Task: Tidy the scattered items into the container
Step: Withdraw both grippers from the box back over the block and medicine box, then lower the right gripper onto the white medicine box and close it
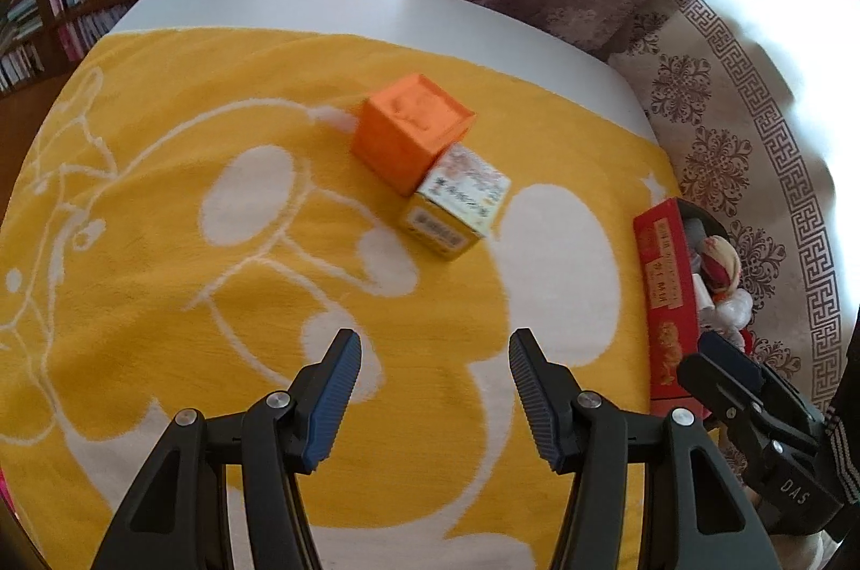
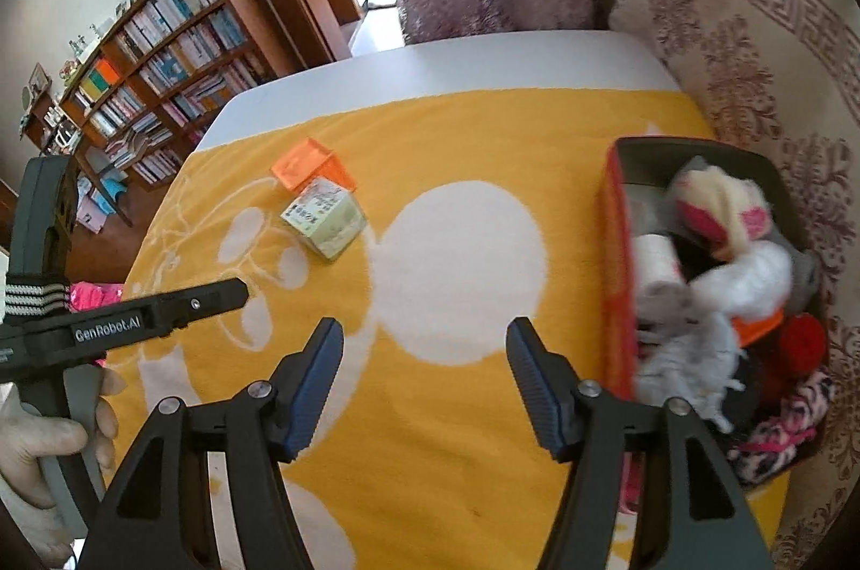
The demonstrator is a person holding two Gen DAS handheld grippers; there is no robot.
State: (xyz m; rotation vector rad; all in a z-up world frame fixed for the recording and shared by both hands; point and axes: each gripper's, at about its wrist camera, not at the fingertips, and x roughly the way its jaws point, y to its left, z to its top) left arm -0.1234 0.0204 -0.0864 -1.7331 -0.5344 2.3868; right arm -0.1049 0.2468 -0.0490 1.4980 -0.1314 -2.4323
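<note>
1. The left gripper [image 1: 435,350] hangs over the yellow towel [image 1: 161,247] with its jaws apart and nothing between them.
2. The right gripper [image 2: 424,339] also stands open and empty, above the towel just left of the red box [image 2: 615,280].
3. The red box sits at the towel's right edge, filled with soft things: a white roll [image 2: 656,264], a red ball of yarn [image 2: 803,341], grey fringed cloth [image 2: 693,360] and a pink patterned piece [image 2: 779,435].
4. An orange box [image 1: 411,135] and a small printed carton [image 1: 457,204] stand touching each other on the towel, well apart from the red box.
5. A hand [image 2: 48,441] holds the left gripper's handle.
</note>
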